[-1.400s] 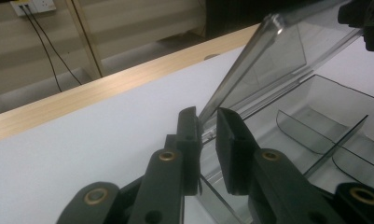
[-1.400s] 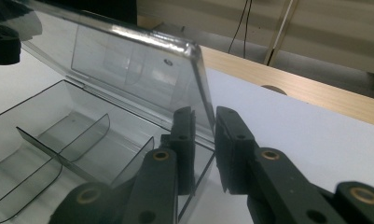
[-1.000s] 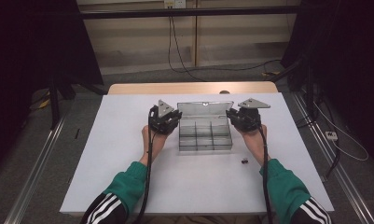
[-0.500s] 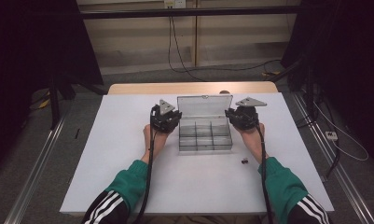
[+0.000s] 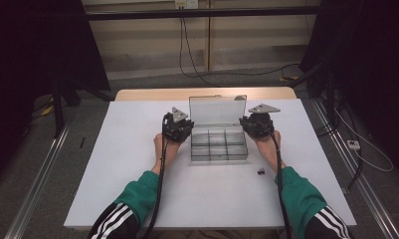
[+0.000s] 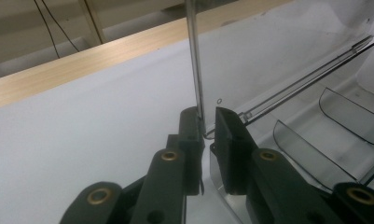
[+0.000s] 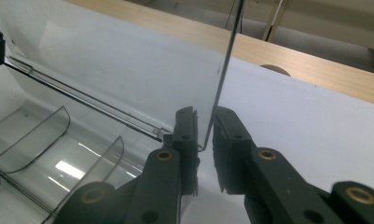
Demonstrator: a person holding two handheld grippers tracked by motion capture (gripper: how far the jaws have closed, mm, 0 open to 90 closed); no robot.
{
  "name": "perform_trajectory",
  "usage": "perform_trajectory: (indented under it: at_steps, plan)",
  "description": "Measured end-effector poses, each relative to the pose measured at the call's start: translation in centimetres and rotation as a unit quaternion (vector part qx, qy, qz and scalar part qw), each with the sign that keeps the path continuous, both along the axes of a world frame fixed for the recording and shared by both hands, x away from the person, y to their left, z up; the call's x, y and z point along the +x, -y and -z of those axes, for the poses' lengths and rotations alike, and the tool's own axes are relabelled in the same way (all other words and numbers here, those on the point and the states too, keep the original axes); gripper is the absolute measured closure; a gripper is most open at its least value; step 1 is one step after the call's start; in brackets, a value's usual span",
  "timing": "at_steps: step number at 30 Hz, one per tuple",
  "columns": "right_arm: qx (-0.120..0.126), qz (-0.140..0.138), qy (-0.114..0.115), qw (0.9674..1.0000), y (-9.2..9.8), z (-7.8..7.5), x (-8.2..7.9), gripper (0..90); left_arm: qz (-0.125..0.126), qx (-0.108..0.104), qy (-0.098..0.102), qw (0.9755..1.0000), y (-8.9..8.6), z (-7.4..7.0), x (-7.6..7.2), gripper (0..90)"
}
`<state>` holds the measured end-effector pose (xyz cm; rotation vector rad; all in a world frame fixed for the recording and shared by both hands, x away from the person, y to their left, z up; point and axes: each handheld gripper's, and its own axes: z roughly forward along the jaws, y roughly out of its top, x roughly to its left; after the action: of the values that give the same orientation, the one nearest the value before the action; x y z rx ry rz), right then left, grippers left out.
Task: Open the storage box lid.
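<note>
change: lid (image 5: 217, 106) now upright, raised since a second ago | box (image 5: 218, 145) centre of frame on worktop (image 5: 137, 199) | left tool (image 6: 205, 126), right tool (image 7: 203, 127) narrow, straddling lid edges | opening looks complete

No readable text, labels or numbers.

Green sleeves, dark cuffs striped white at the elbows. Left gripper (image 5: 177, 127) and right gripper (image 5: 256, 124): black bodies, each topped by a grey three-cornered plate, black cable trailing back. Jaws black, flat-padded, jointed links with brass-coloured pivot rivets.
</note>
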<state>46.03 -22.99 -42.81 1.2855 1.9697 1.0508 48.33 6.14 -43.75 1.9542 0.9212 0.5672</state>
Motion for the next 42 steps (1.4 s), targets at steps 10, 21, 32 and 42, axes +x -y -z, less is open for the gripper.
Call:
perform_trajectory:
  at_steps: [10, 21, 32, 42]
  plan:
    - [-0.004, -0.015, -0.024, 0.9996, 0.0, -0.7, -0.9, 66.7, 0.013, 0.011, 0.001, 0.9998, -0.3, -1.0, -1.1, 47.8]
    - [0.004, -0.055, -0.051, 0.9972, 0.7, -1.7, -3.6, 37.2, 0.037, 0.035, -0.014, 0.9986, -2.1, -1.7, -4.2, 13.5]
    - [0.006, -0.087, -0.071, 0.9936, 1.6, -1.8, -6.7, 15.1, 0.035, 0.046, -0.014, 0.9982, -4.9, -2.5, -7.7, 4.5]
    - [-0.001, -0.109, -0.075, 0.9912, 2.4, -1.2, -8.8, 5.3, 0.044, 0.083, -0.009, 0.9955, -5.8, -1.7, -11.4, 0.5]
